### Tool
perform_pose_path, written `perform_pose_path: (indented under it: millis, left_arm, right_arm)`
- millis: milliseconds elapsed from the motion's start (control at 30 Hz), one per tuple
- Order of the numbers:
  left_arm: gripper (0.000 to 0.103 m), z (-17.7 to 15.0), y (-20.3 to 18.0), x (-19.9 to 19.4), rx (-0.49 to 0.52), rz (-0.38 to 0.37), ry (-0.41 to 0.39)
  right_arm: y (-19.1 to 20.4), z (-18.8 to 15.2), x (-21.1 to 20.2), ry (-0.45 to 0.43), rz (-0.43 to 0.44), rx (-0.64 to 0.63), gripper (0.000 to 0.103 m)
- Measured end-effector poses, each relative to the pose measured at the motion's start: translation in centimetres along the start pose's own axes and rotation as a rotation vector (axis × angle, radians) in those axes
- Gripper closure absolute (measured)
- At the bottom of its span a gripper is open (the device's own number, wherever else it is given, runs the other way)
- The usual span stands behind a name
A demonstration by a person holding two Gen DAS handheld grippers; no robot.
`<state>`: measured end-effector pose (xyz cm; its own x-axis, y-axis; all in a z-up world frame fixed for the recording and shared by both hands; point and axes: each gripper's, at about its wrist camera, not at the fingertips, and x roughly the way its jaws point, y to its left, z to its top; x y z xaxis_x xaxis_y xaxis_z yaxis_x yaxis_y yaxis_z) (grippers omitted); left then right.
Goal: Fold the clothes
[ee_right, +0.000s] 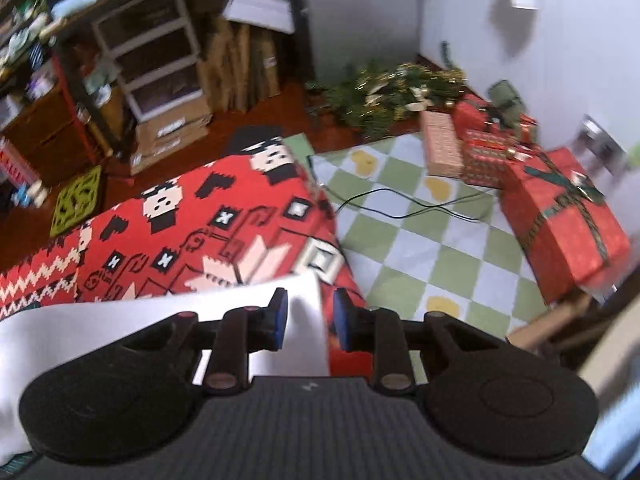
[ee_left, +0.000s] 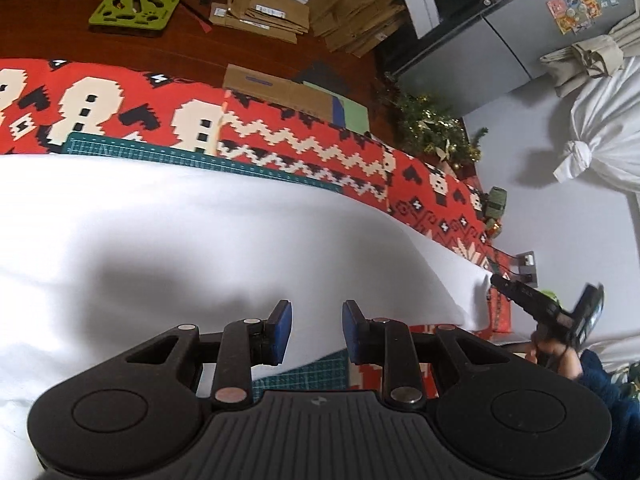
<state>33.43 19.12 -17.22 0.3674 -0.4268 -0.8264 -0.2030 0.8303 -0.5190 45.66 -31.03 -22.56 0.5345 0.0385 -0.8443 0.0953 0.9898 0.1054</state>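
A white garment (ee_left: pixel 180 220) lies spread on a table under a red patterned cover (ee_left: pixel 320 140), partly over a green cutting mat (ee_left: pixel 160 152). My left gripper (ee_left: pixel 316 320) hovers at the garment's near edge. Its blue pads (ee_left: pixel 280 328) stand apart, with cloth and mat showing in the gap and nothing pinched. In the right wrist view a corner of the white garment (ee_right: pixel 120 320) lies beneath my right gripper (ee_right: pixel 310 314). That gripper's pads stand apart and clear of the fabric. The right gripper (ee_left: pixel 500 282) also shows in the left wrist view, at the garment's far right corner.
The red cover (ee_right: pixel 180 232) drops off at the table's right end onto a green checked floor mat (ee_right: pixel 420 240) with a black cable (ee_right: pixel 400 208) and wrapped gifts (ee_right: pixel 568 220). Beyond the table are flattened cardboard (ee_left: pixel 320 12), a fridge (ee_left: pixel 500 40) and Christmas greenery (ee_left: pixel 436 128).
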Motion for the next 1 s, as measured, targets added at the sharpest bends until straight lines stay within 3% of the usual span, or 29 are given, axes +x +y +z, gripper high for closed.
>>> perform_pose_path:
  millis: [100,200,333,467,667,833,933,1000]
  left_arm:
    - [0.077,-0.1,1.1,-0.3,-0.020,0.022,-0.005]
    - [0.077,-0.3,2.1,-0.7,-0.031,0.041,-0.012]
    - [0.077,-0.6,3.1,-1.2,-0.050,0.066,-0.020]
    - [0.077,-0.6,3.7,-1.7,-0.058,0.094,-0.034]
    - [0.077,-0.8,4.0,-1.9,-0.058,0.114,-0.039]
    - [0.077,-1.3,4.7,-2.6,-0.056,0.150,-0.060]
    - [0.077,-1.6,5.3,-3.6,-0.054,0.198,-0.098]
    - [0.069,-1.8,5.7,-4.2,-0.040,0.235,-0.123]
  right_arm:
    - [1.2,1.1,2.8,0.073,-0.041,-0.056,0.076]
    - [2.5,1.5,3.6,0.071,-0.045,-0.145,0.100]
    - [4.3,2.4,3.7,0.025,-0.066,-0.289,0.100]
    - [5.1,5.5,3.4,-0.076,-0.091,-0.314,0.100]
    - [6.3,7.2,6.3,-0.039,-0.112,-0.402,0.100]
    - [5.1,6.8,7.7,-0.031,-0.220,-0.367,0.098]
    - [3.4,7.3,5.8,-0.060,-0.195,-0.259,0.091]
    - [3.4,7.1,3.6,-0.090,-0.158,-0.236,0.087]
